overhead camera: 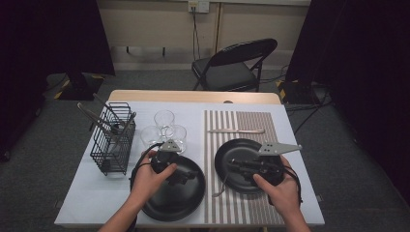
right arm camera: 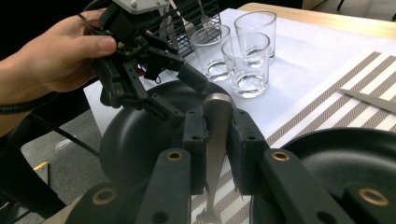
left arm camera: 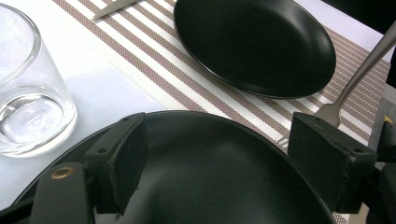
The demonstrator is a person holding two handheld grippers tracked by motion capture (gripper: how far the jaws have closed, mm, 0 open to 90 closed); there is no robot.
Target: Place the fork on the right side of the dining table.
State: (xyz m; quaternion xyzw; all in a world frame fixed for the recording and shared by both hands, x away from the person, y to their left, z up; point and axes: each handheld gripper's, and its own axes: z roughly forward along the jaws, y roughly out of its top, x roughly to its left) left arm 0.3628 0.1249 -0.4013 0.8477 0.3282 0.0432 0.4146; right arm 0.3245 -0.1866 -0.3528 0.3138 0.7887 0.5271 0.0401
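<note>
Two matte black round plates are lying on the table: the left plate [overhead camera: 174, 191] on the white cloth, the right plate [overhead camera: 240, 164] on the brown-and-cream striped placemat [overhead camera: 240, 123]. The right gripper [right arm camera: 217, 140] is clamping its jaws on the handle of a slim silver metal fork [right arm camera: 215, 140], whose tines are pointing down at the mat between the plates. Table-laying looks to be the step in hand, with the fork about to be set left of the right plate; that calls for lowering it flat onto the stripes, then parting the jaws. The left gripper [left arm camera: 219, 154] is hovering over the left plate with its jaws standing wide apart and nothing between them. From above, the silver table knife [overhead camera: 237, 130] beyond the right plate, three clear glass tumblers [overhead camera: 164, 128] and the black wire cutlery basket [overhead camera: 114, 140] are showing. The right gripper view is showing the pads biting the fork handle, while the left gripper view is showing the fork's tines [left arm camera: 329, 114] near the mat.
</note>
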